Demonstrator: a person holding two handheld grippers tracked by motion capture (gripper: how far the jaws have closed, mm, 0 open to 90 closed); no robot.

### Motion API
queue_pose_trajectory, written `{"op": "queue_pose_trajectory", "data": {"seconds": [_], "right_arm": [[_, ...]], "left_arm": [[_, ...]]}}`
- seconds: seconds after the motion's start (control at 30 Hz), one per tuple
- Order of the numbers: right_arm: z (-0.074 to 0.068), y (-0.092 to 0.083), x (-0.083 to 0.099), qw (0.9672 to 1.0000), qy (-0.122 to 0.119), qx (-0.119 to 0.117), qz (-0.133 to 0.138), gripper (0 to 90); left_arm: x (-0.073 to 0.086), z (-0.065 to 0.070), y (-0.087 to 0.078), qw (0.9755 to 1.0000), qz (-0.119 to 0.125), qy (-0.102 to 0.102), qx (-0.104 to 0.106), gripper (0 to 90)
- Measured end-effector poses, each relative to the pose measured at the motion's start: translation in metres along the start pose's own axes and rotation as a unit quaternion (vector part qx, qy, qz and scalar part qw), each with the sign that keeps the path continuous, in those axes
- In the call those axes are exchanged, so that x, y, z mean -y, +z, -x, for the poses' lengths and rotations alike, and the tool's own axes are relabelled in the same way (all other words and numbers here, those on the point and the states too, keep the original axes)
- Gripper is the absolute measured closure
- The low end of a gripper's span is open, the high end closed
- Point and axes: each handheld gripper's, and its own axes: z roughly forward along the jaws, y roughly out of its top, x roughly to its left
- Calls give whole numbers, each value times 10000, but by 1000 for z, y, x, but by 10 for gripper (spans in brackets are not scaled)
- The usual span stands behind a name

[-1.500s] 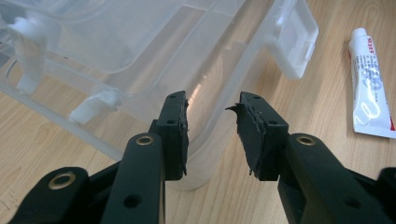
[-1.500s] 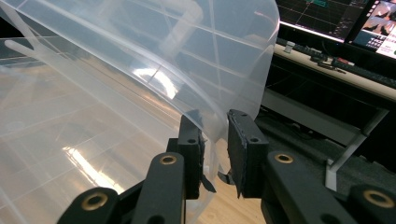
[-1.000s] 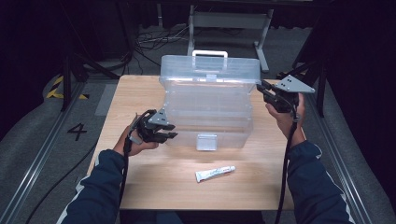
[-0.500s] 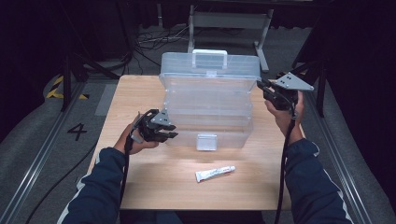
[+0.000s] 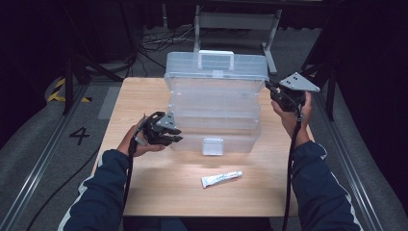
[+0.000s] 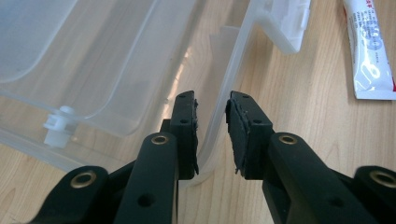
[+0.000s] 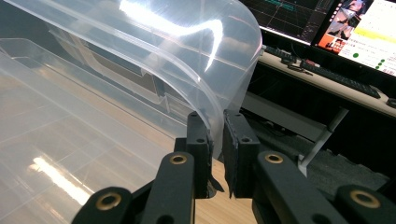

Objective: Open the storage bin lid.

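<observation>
1. We saw a clear plastic box (image 5: pixel 215 108) standing at the middle of the wooden table (image 5: pixel 144 91), its lid raised at the 12 o'clock side, its white latch (image 5: pixel 213 146) facing 6 o'clock.
2. Our left gripper (image 5: pixel 174 134) sat at the box's 9 o'clock corner. Its jaws had just been closing around the thin front rim (image 6: pixel 223 109); one pad touched the rim, the other stood just off it, so no firm grip yet.
3. Our right gripper (image 5: pixel 269 87) was at 3 o'clock, up by the lid (image 7: pixel 187 70). Its jaws had just been closing and pinched the lid's curved edge between them.
4. A white tube (image 5: pixel 221 178) lay at 6 o'clock of the box, apart from it.
</observation>
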Motion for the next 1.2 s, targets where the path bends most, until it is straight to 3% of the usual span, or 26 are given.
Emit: {"op": "queue_pose_trajectory", "data": {"seconds": [0.37,0.67,0.83,1.2], "right_arm": [[2,1,-7,10000,24,-13,-41,825],[5,2,-11,10000,67,9,-70,834],[8,7,-13,9999,129,11,-86,838],[17,21,-21,9996,213,-51,-174,843]], "left_arm": [[-10,-4,-1,9976,-561,357,189,752],[-10,-3,0,9970,-633,387,228,744],[-11,0,7,9965,-700,447,121,748],[-10,1,14,9962,-711,444,220,784]]}}
